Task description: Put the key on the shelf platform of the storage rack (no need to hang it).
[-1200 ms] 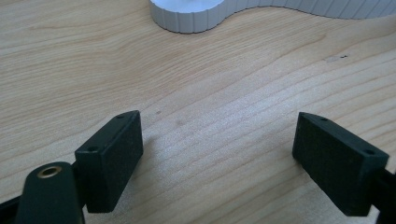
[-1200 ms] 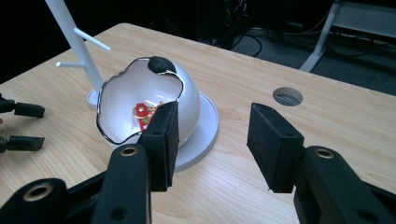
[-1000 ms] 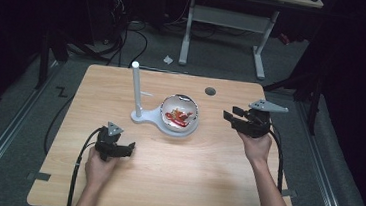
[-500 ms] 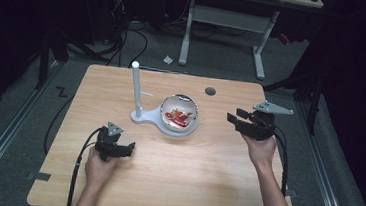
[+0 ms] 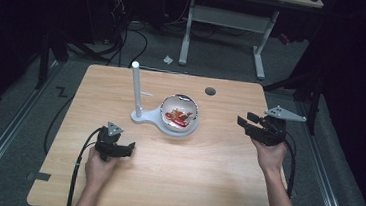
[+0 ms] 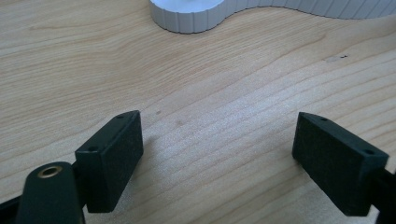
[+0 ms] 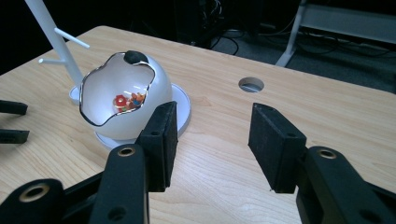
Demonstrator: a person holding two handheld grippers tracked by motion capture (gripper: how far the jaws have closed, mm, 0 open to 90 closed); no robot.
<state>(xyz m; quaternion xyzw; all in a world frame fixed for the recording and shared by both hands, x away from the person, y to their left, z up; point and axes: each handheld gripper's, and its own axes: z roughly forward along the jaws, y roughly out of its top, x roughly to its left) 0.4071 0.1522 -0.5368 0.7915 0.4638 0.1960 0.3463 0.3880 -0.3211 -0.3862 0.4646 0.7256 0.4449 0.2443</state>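
Bowl (image 5: 180,114) on white stand (image 5: 145,116) mid-bench (image 5: 214,186) | we see left gripper (image 5: 128,148) fingers open, empty | right gripper (image 5: 243,123) fingers apart, empty, near bowl

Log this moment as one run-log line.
left gripper: open, empty, low over table | right gripper: open, empty, right of egg-shaped bowl | bowl: on white stand, red items inside

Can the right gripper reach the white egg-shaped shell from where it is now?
Probably yes. The right gripper is open, holds nothing and points toward the egg-shaped shell; bare table lies between them.
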